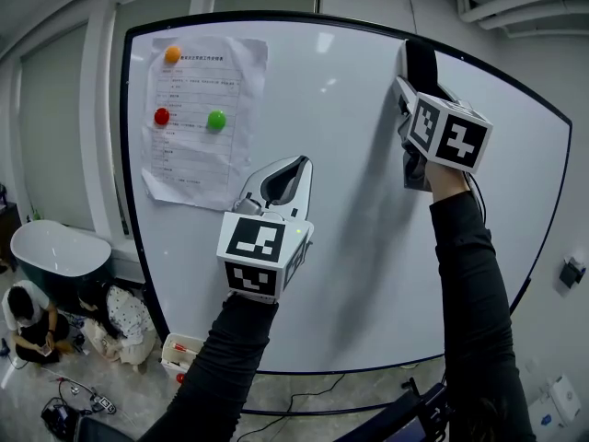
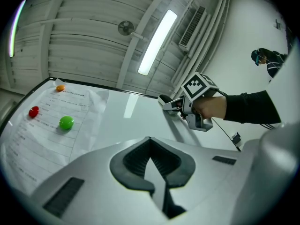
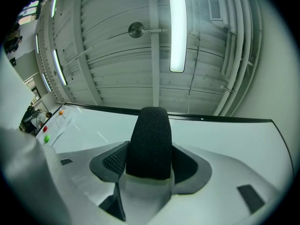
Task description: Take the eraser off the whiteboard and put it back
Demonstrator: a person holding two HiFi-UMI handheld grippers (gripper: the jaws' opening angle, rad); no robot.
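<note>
The black felt eraser (image 1: 421, 63) lies flat against the upper right of the whiteboard (image 1: 350, 238). My right gripper (image 1: 412, 88) reaches up to it. In the right gripper view the eraser (image 3: 150, 142) fills the gap of the right gripper (image 3: 150, 162), with the dark pads against its two sides. My left gripper (image 1: 291, 168) hovers lower, in front of the board's middle. Its jaws (image 2: 149, 140) meet at the tips with nothing between them. The left gripper view also catches the right gripper (image 2: 169, 102) at the board.
A printed sheet (image 1: 198, 122) hangs on the board's upper left, pinned by an orange magnet (image 1: 172, 53), a red magnet (image 1: 162, 115) and a green magnet (image 1: 216, 119). Below left, people (image 1: 37, 316) crouch on the floor beside a dark tub (image 1: 55, 251).
</note>
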